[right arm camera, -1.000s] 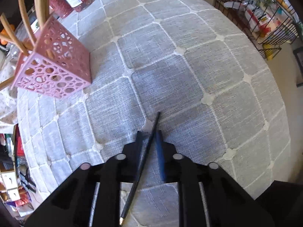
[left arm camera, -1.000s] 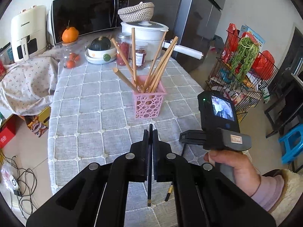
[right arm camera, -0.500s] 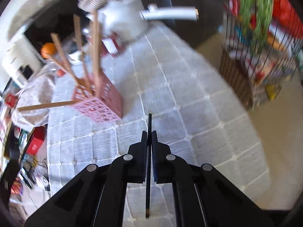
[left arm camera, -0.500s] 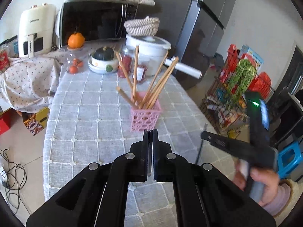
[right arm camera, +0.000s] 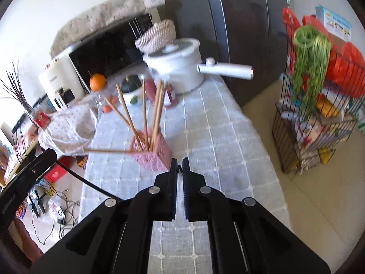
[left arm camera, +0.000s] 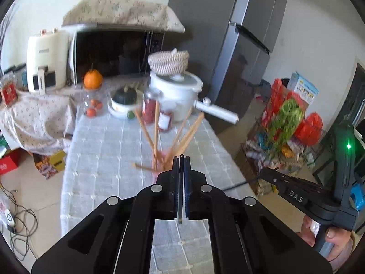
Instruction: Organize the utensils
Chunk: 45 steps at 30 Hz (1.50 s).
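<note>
I've got a thin dark chopstick point(left arm camera: 180, 214) pinched upright between the closed jaws of my left gripper point(left arm camera: 180, 159), its lower end poking out below the pads, held vertical, I'd say, so it can drop straight in. Just ahead stands the pink perforated plastic holder point(right arm camera: 152, 157) on the grey checked tablecloth point(right arm camera: 223, 141), wooden chopsticks point(right arm camera: 157, 109) fanning out of it, one lying almost level to the side. My right gripper point(right arm camera: 179, 163) has its jaws nearly together with a narrow slit between them; something dark shows at the tips, probably a second dark stick, but I can't tell for sure. Both tools hang above the cloth, just short of the holder.
</note>
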Each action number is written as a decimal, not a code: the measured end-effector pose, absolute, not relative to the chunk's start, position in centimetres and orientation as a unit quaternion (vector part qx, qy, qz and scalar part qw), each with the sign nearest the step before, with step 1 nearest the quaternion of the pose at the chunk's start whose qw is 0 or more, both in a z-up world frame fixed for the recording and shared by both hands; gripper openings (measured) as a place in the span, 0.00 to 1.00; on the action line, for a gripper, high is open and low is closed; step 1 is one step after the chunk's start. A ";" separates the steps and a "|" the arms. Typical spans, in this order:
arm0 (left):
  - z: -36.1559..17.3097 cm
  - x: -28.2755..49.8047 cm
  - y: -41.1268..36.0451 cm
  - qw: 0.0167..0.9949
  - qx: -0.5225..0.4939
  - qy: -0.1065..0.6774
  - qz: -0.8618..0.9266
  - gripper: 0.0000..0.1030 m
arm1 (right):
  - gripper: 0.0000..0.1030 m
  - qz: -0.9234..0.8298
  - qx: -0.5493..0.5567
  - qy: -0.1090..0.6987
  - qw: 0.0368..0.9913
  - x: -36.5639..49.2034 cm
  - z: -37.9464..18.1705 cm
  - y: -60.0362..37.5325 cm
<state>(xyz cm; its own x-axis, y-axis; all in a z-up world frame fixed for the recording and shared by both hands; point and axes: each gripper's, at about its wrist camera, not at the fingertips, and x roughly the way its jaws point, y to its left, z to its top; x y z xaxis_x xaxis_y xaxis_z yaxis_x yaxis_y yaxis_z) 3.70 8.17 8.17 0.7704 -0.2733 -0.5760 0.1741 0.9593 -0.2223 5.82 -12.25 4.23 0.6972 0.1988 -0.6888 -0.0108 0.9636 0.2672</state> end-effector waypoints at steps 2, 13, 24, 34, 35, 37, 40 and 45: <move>9.7 4.2 8.1 0.943 -0.078 0.303 -0.112 0.03 | 0.04 0.062 0.129 0.376 0.916 6.3 5.7 -12.7; 12.9 10.3 7.2 0.958 -0.083 0.266 -0.069 0.03 | 0.04 0.087 0.114 0.321 0.936 7.8 12.1 -12.4; 6.5 16.3 6.7 0.936 -0.085 0.335 -0.068 0.08 | 0.05 0.095 0.115 0.330 0.932 11.1 11.1 -11.2; 9.6 13.2 9.6 0.949 -0.110 0.287 -0.067 0.08 | 0.05 0.094 0.127 0.330 0.931 11.4 10.9 -11.5; 9.8 13.0 9.6 0.949 -0.109 0.287 -0.070 0.08 | 0.04 0.096 0.128 0.330 0.930 11.4 11.0 -11.5; 9.9 12.9 9.6 0.947 -0.107 0.293 -0.073 0.08 | 0.04 0.095 0.130 0.328 0.931 11.2 11.3 -11.6; 9.6 12.6 9.4 0.947 -0.100 0.295 -0.073 0.11 | 0.05 0.094 0.135 0.325 0.931 10.9 11.5 -11.9; 9.1 10.3 9.9 0.949 -0.112 0.283 -0.082 0.14 | 0.05 0.082 0.135 0.322 0.934 10.4 11.3 -13.0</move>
<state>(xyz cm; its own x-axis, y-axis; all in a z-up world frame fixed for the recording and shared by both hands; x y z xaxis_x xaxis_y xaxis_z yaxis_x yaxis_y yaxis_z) 10.34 9.90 9.15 0.8264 -0.2183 -0.5191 0.0913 0.9615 -0.2591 10.42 -13.00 11.33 0.7799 0.2389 -0.5785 -0.0658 0.9505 0.3037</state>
